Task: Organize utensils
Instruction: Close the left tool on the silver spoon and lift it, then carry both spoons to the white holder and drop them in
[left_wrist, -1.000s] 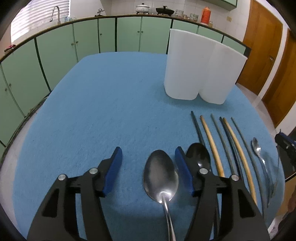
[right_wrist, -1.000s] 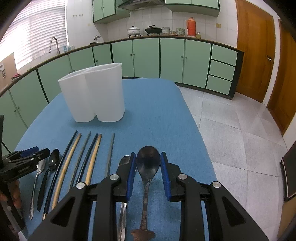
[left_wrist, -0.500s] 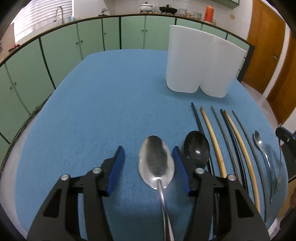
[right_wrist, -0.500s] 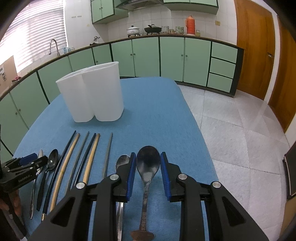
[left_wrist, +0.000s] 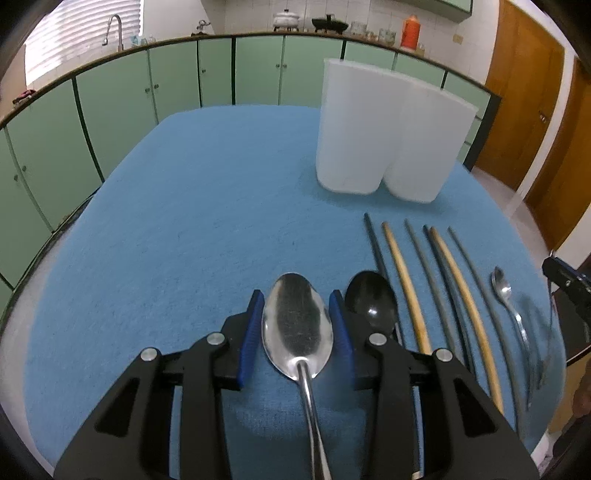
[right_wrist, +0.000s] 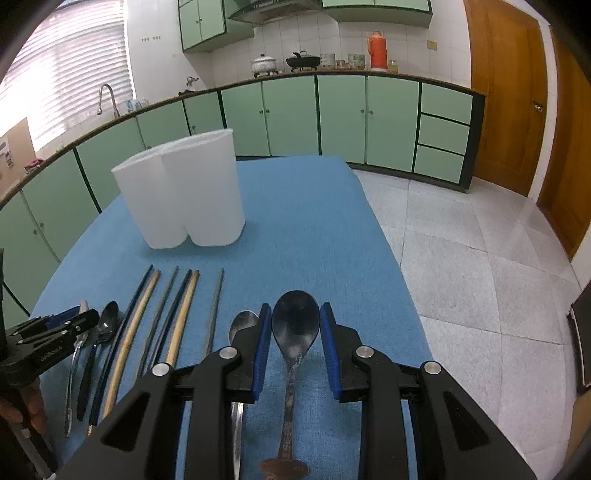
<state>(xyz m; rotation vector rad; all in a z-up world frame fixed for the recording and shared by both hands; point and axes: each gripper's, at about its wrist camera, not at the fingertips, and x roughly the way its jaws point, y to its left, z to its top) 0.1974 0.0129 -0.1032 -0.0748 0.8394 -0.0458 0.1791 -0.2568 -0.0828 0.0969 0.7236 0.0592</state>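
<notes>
Barely started: our left tongs (left_wrist: 297, 321) pinch the silver spoon (left_wrist: 297, 326) w/ bowl at 12, right tongs (right_wrist: 295, 341) sit narrowly spread around the dark spoon (right_wrist: 295, 326), while chopsticks (left_wrist: 406, 284) etc. lie on the tabletop (left_wrist: 184, 221), white holder (left_wrist: 388, 133) at 1.

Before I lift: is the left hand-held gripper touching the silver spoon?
Cannot tell. In the left wrist view, the left hand-held gripper brackets the silver spoon's bowl closely, but neither contact nor a gap shows plainly.
</notes>
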